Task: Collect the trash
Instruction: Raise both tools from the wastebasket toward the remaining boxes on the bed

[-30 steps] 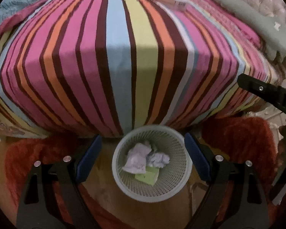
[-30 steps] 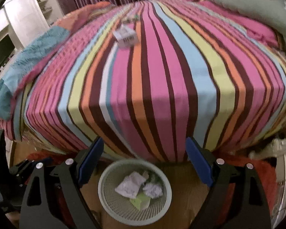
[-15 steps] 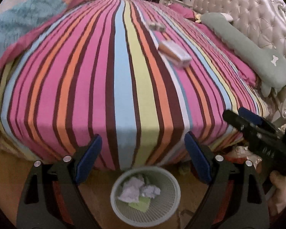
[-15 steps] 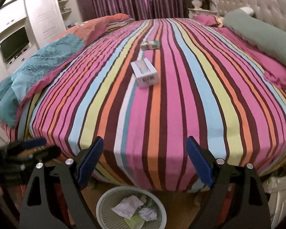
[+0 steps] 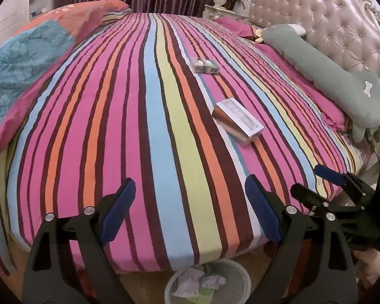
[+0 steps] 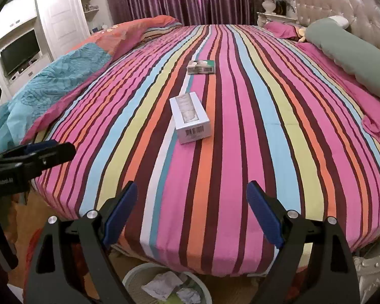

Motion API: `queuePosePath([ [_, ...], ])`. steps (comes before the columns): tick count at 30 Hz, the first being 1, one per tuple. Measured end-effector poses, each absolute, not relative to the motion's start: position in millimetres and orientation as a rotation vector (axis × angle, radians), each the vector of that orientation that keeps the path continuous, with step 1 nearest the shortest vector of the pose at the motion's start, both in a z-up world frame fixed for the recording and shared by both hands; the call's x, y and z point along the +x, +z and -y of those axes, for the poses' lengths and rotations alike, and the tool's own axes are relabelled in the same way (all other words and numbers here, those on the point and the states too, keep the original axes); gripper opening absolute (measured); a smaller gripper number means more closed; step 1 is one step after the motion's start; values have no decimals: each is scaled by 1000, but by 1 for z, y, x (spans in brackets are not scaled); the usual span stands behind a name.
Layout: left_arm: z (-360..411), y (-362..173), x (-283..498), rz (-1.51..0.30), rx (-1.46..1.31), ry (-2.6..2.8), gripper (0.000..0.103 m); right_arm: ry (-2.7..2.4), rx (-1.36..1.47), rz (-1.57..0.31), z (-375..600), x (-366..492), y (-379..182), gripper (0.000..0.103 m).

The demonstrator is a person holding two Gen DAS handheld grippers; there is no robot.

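Note:
A white carton [image 5: 237,120] [image 6: 190,117] lies on the striped bedspread [image 5: 152,126] [image 6: 253,126], mid-bed. A smaller green-and-white box [image 5: 205,65] [image 6: 201,67] lies farther back. A white mesh waste basket [image 5: 234,273] [image 6: 134,277] with crumpled paper stands on the floor at the bed's foot, below both grippers. My left gripper [image 5: 190,195] is open and empty over the bed's near edge. My right gripper [image 6: 192,197] is open and empty too, to the left gripper's right. Each gripper shows in the other's view: the right [image 5: 316,185], the left [image 6: 45,152].
A long grey-green pillow [image 5: 329,76] [image 6: 354,58] lies along the tufted headboard [image 5: 342,25] on the right. A teal and orange quilt [image 5: 25,58] [image 6: 63,76] is bunched on the left. A white cabinet with a TV [image 6: 20,50] stands far left.
Both grippers have risen and tilted up from the basket toward the bed top. The basket has slid to the bottom of both views. The two boxes now show nearer.

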State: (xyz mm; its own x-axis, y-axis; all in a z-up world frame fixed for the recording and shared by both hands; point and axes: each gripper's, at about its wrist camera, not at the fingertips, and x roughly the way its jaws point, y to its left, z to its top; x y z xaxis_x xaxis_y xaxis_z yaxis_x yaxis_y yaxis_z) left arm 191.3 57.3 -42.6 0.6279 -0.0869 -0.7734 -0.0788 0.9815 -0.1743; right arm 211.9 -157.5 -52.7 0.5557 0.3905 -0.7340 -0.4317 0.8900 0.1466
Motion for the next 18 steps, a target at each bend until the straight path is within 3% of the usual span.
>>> queuePosePath([
  [18, -46, -41, 292, -883, -12, -73, 86, 505, -93, -892, 139, 267, -64, 83],
])
